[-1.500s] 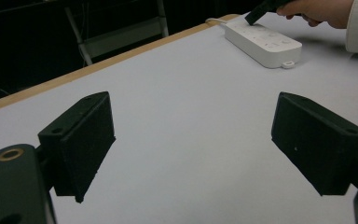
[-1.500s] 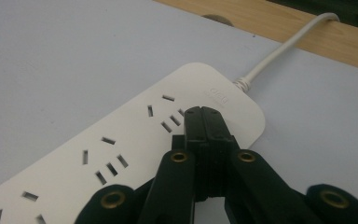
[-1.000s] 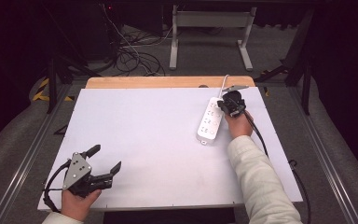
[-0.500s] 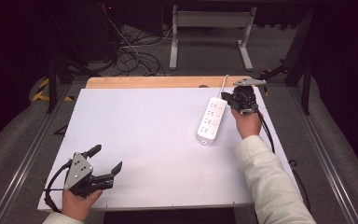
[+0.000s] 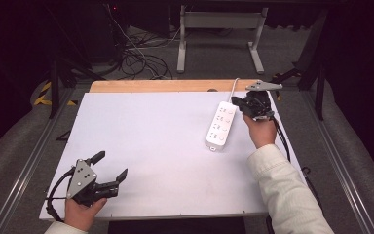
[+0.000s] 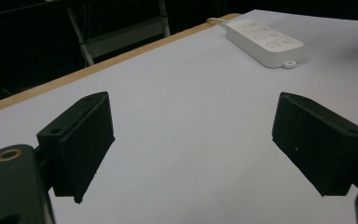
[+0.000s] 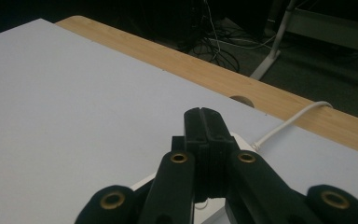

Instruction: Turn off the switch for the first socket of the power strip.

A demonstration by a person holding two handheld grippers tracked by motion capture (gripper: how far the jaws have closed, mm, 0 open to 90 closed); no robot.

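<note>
Over at the far right of the worktop point(image 5: 165, 161) lies a white power strip point(image 5: 221, 126), flat on the white sheet, its long side running roughly towards the person and its white cord point(image 5: 234, 86) leading off over the wooden back edge. By the look of it the work on the strip has hardly got anywhere: it lies free, with nothing plugged into it and no plug anywhere near, so whatever is to be done with it seems to lie ahead.

The right hand-held gripper point(image 5: 251, 104) hangs just beside the strip's far end, on its right, and looks lifted a little off the surface. Its jaws are pressed fully together with nothing between them; the right gripper view shows the two black pads point(image 7: 205, 135) meeting flat, a corner of the strip below them, and the cord curving off to the right. I would say it is not touching the strip, though from above the two sit very close.

The left hand-held gripper point(image 5: 111, 171) rests at the near left corner, well apart from the strip, jaws spread wide and empty. From its own view the strip point(image 6: 265, 43) lies far off across bare sheet
</note>
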